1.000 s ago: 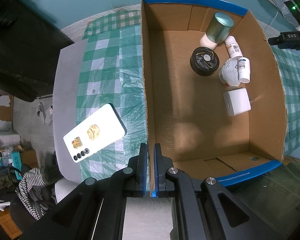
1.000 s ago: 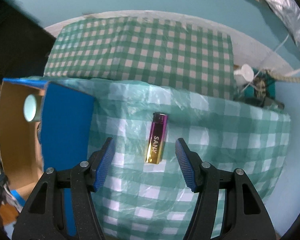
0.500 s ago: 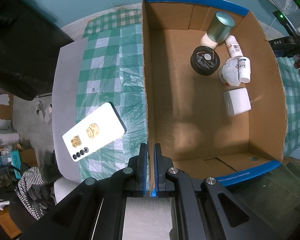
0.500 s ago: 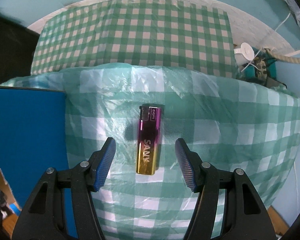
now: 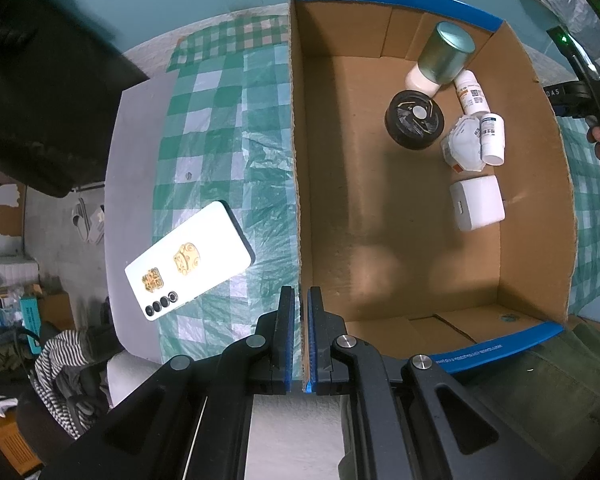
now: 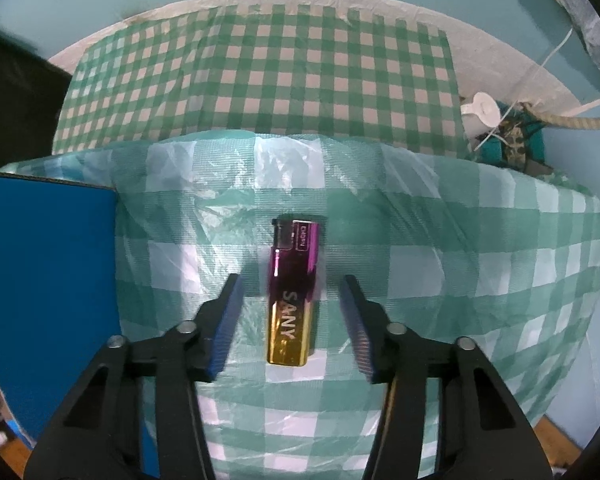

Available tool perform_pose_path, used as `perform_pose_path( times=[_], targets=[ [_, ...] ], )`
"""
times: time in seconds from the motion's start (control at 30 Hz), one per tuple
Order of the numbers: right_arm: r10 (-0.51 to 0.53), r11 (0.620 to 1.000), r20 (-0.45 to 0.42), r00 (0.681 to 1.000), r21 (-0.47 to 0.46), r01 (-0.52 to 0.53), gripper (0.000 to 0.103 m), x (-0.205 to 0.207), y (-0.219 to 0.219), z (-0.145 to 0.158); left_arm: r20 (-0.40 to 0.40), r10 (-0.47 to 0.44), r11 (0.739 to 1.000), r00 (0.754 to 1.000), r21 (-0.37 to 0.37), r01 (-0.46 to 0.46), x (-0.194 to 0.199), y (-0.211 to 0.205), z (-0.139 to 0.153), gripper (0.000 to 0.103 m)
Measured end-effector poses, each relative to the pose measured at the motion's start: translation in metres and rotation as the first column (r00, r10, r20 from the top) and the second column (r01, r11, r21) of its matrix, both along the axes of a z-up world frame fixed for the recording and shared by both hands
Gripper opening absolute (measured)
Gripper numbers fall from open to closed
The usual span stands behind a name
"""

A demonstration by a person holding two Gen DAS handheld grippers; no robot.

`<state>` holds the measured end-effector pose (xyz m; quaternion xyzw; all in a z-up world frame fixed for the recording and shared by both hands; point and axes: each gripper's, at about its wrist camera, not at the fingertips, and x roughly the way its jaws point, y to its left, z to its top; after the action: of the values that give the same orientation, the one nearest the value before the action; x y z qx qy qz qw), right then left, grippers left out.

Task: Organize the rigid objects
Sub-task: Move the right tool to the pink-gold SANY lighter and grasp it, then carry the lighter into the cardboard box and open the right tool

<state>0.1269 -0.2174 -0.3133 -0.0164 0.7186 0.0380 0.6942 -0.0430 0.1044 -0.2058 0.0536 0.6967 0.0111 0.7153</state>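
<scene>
The lighter (image 6: 291, 296) had "SANY" down its body, and its cap read something like "CHOPIN", too tiny to be sure.

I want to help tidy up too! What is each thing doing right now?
Box: open, partly filled.
Jar: lid on, tipped in box.
Bottles: capped, lying in box.
Phone: face down on cloth, outside box.
Lighter: lying flat on cloth, not gripped.
Left gripper: shut on box wall.
Right gripper: open, closing around lighter.
</scene>
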Motion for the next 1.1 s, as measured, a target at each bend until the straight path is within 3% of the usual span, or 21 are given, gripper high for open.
perform_pose_path(
  times=[0.2,0.6,1.1],
  targets=[
    [0.023,0.999,0.014,1.000,-0.037,-0.022,0.023,-0.003,-0.002,0.001,0.002,0.003,1.000,1.000,-0.006,-0.003,0.000,0.001,0.000,0.005],
    [0.076,0.997,0.008,0.997,0.004,-0.076,0.022,-0.019,-0.005,0.008,0.002,0.002,1.000,1.000,-0.006,-0.002,-0.001,0.002,0.001,0.005],
    [0.157,0.986,0.030,0.987,0.045,-0.158,0.022,-0.042,0.006,0.049,0.001,-0.011,1.000,1.000,-0.006,0.011,0.001,0.000,-0.001,0.005]
  ],
)
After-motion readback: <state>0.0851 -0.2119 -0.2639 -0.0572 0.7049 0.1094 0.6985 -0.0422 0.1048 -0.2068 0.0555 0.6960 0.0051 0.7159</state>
